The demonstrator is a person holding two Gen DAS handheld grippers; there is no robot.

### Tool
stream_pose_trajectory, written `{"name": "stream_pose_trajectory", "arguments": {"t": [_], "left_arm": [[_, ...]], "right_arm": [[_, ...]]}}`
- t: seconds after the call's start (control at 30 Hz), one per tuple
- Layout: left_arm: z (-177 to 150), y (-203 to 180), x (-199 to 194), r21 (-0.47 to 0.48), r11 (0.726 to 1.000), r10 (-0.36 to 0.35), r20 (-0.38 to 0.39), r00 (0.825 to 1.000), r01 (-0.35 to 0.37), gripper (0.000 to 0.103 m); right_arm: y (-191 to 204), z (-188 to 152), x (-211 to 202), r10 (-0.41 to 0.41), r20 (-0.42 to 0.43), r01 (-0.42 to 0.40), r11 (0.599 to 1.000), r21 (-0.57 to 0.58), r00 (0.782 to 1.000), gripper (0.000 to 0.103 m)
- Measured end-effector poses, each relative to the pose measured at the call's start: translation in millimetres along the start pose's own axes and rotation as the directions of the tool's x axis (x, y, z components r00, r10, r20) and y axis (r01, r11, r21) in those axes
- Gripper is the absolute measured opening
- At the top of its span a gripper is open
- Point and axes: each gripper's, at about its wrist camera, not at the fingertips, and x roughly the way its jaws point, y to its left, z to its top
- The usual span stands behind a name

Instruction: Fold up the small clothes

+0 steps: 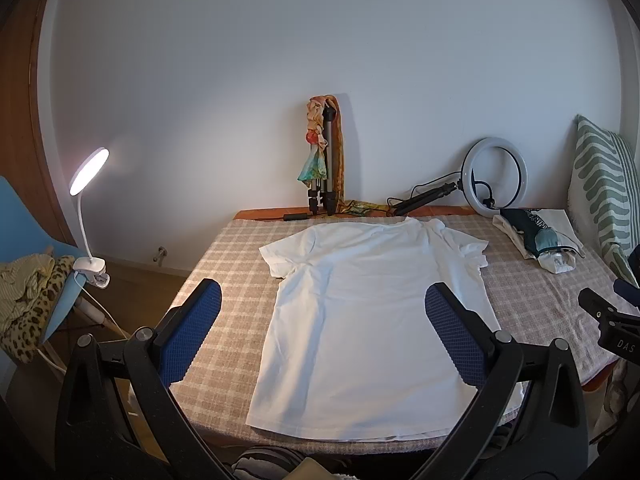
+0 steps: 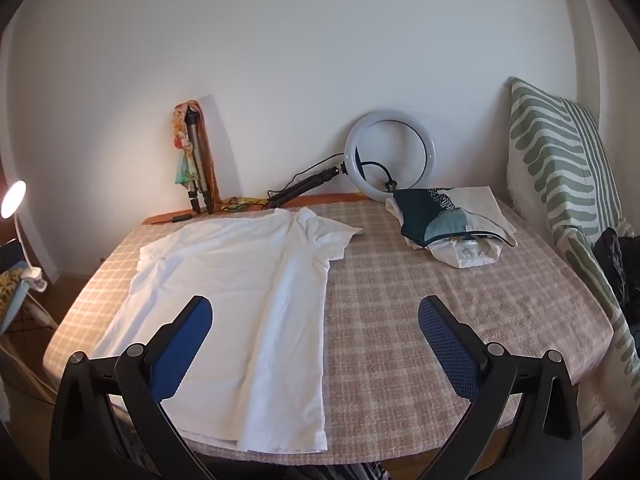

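Both grippers, left gripper (image 1: 324, 332) and right gripper (image 2: 316, 340), hover wide open and empty above the white T-shirt (image 1: 360, 320), spread flat on the checked tablecloth (image 2: 440, 340), ready for a first fold.

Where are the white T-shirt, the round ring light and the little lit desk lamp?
white T-shirt (image 1: 360, 312): left wrist view, middle of its body.
ring light (image 2: 390, 156): right wrist view, left side of its ring.
desk lamp (image 1: 89, 172): left wrist view, glowing head.
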Motion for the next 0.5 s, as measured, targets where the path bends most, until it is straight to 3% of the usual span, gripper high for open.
{"name": "stream_pose_trajectory", "arguments": {"t": [0.5], "left_arm": [[-2.4, -0.2, -2.9, -0.016, 1.000, -0.007, -0.002, 1.000, 0.007, 0.103]], "right_arm": [[3.7, 3.6, -10.2, -0.024, 0.020, 0.024, 1.000, -0.004, 1.000, 0.102]]}}
